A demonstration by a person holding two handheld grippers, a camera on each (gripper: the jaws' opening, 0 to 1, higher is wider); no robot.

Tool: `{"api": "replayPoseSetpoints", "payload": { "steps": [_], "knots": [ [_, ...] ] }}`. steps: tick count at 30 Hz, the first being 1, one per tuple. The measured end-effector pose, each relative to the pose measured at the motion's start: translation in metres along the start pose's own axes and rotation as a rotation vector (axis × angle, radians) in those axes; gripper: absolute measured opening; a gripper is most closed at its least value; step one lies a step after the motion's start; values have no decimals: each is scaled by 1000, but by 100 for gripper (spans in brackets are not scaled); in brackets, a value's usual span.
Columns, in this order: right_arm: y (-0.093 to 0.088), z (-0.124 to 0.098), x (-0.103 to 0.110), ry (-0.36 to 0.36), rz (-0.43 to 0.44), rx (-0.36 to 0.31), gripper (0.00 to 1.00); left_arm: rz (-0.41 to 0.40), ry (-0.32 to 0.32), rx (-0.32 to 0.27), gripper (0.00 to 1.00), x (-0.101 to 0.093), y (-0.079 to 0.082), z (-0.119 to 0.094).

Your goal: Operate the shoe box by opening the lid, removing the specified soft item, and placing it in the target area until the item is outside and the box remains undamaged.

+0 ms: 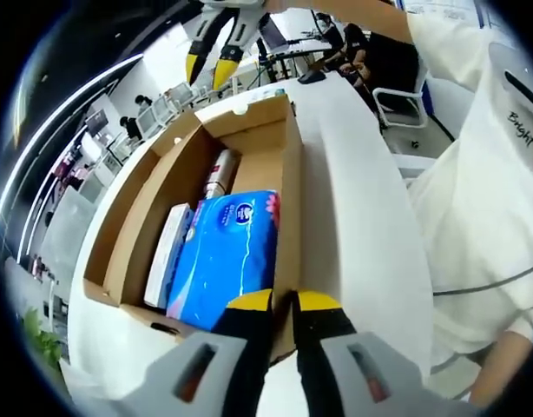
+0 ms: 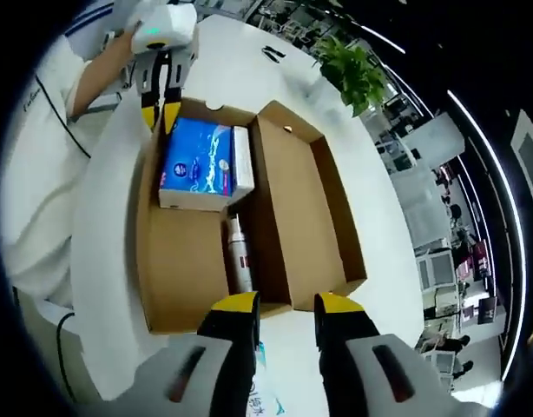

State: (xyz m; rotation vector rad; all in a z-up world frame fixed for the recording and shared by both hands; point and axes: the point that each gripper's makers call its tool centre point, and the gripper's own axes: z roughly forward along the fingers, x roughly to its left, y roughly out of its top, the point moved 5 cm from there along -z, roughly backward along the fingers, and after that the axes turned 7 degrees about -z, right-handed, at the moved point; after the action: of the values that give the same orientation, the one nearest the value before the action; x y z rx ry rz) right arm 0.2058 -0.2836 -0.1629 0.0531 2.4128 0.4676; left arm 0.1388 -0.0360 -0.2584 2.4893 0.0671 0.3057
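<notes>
A white table (image 1: 362, 200) has a lot of bare top. A green plant (image 2: 353, 74) stands past its far edge in the right gripper view. Some small dark thing (image 2: 273, 54) lies on the table near the plant; it is too small to tell what it is. In the left gripper view, people (image 1: 358, 43) sit at desks far back. A white chair (image 1: 405, 104) stands near them. Long bright lights (image 1: 67, 122) run along the dark ceiling.

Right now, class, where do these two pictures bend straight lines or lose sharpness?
Left gripper view: the cardboard box walls bow outward, and the gripper at the bottom is soft. Right gripper view: the table edge curves, the plant stays fairly sharp.
</notes>
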Motion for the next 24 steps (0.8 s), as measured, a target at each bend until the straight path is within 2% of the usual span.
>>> {"api": "replayPoseSetpoints", "payload": {
  "steps": [2, 4, 5, 6, 7, 8, 11, 12, 13, 14, 16, 19, 24],
  "knots": [
    [7, 7, 4, -21, 40, -44, 26, -2, 2, -1, 8, 0, 0, 0],
    [10, 9, 5, -45, 14, -61, 27, 5, 4, -4, 8, 0, 0, 0],
    [15, 7, -2, -115, -3, -106, 27, 5, 4, -4, 8, 0, 0, 0],
    [16, 7, -2, -121, 12, -122, 28, 2, 5, -3, 8, 0, 0, 0],
    [18, 7, 1, -91, 68, -140, 29, 0, 5, -2, 8, 0, 0, 0],
    [17, 8, 2, -69, 83, -134, 30, 2, 1, -1, 8, 0, 0, 0],
    [15, 8, 2, -105, 26, -102, 29, -8, -6, -6, 8, 0, 0, -1],
    [16, 8, 3, -116, 50, -125, 29, -18, -6, -10, 8, 0, 0, -1],
    [22, 9, 7, -102, 105, -191, 29, -24, -4, -14, 8, 0, 0, -1],
    [23, 9, 9, -110, 137, -215, 29, -19, -5, -20, 8, 0, -1, -1],
    [21, 11, 11, -125, 120, -205, 29, -16, -5, -21, 8, 0, -1, -1],
    [25, 14, 16, -135, 143, -220, 28, -13, -6, -19, 8, -1, 0, -1],
    [36, 20, 22, -151, 138, -229, 28, -9, -7, -19, 8, -1, 0, -1]
  ]
}}
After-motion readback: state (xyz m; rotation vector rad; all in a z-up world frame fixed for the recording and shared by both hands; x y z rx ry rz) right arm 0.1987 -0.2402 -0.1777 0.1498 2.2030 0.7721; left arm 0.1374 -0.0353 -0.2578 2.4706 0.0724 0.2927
